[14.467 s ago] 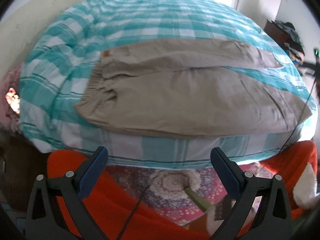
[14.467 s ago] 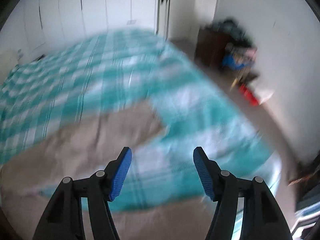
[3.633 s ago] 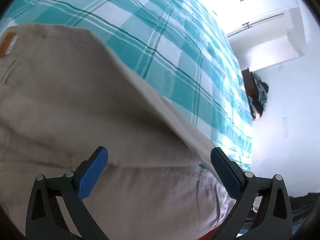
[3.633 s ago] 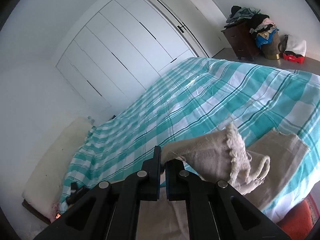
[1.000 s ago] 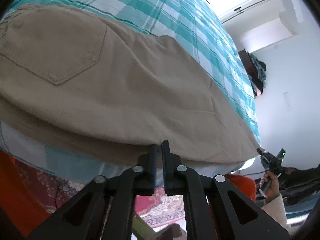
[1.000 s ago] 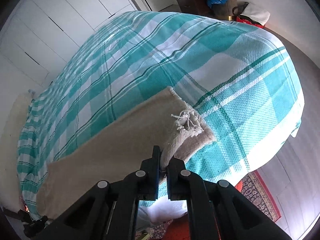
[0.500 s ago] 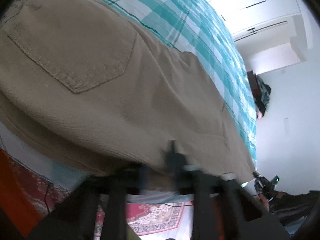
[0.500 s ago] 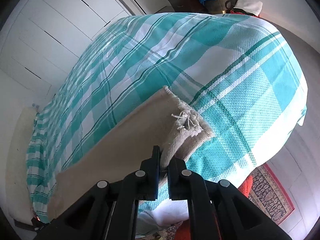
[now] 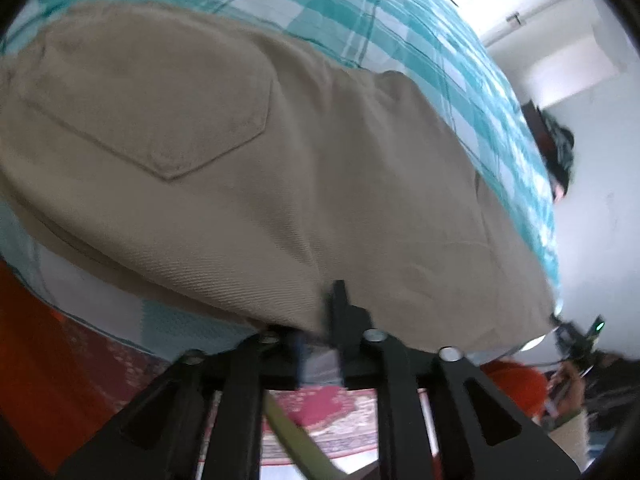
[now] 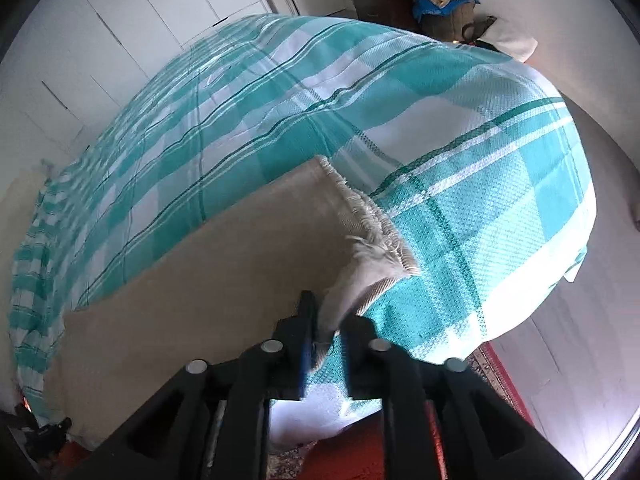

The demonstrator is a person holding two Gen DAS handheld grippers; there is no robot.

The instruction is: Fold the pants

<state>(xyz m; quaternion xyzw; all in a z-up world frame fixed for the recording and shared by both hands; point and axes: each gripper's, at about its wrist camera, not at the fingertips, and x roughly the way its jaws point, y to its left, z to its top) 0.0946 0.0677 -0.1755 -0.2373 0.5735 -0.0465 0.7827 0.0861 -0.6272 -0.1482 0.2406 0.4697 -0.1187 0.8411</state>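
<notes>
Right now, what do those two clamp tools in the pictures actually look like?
Both look alike. The left gripper and the right gripper are black plastic frames with triangular cut-outs, joined by round silver bolts. Blue pads line the inner faces of the fingers. No cables or sleeves show on them.

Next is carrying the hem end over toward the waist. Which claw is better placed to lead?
Right. The right claw pinches the pants beside the frayed hem. The left claw grips the near edge close to the back pocket.

Black hand-held gripper (image 9: 320, 344); silver screws
</notes>
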